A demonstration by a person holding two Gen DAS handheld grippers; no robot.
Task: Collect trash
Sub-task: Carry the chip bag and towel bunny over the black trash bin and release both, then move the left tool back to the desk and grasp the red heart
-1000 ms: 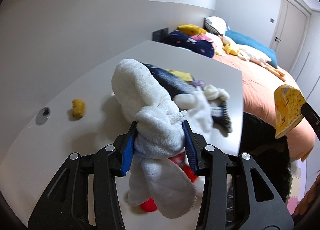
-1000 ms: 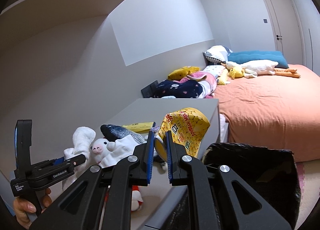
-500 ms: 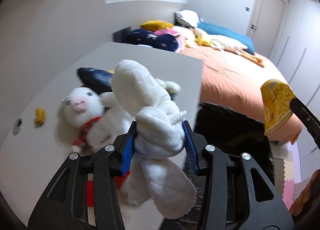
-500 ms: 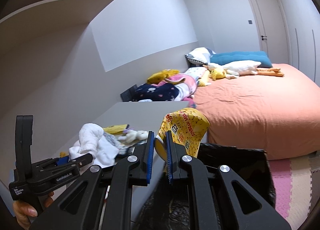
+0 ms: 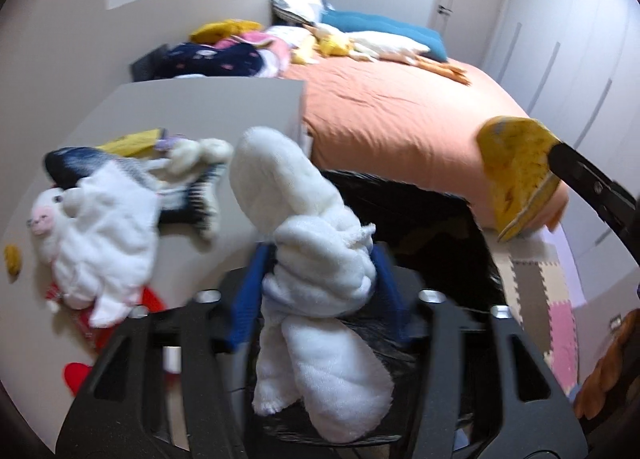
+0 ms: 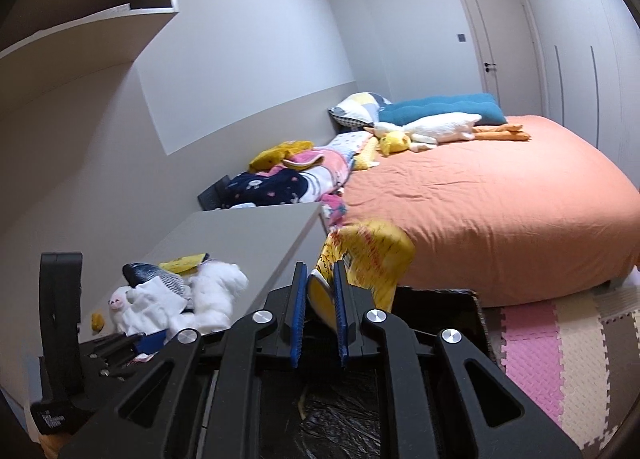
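1. Left gripper [image 5: 320, 291]: jaws just spread, white knotted towel [image 5: 316, 259] loose between the pads, now over black bin [image 5: 420, 219] instead of desk [image 5: 208, 107].
2. Plush toys [image 5: 96, 227]: on desk, left.
3. Right gripper [image 6: 319, 315]: jaws just eased apart around yellow snack bag [image 6: 368, 255], above bin.

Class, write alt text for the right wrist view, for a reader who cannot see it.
A yellow snack bag sits between the right gripper fingers, whose jaws have just been opening, above a black-lined bin. Left is a grey desk with plush toys; behind, an orange bed.
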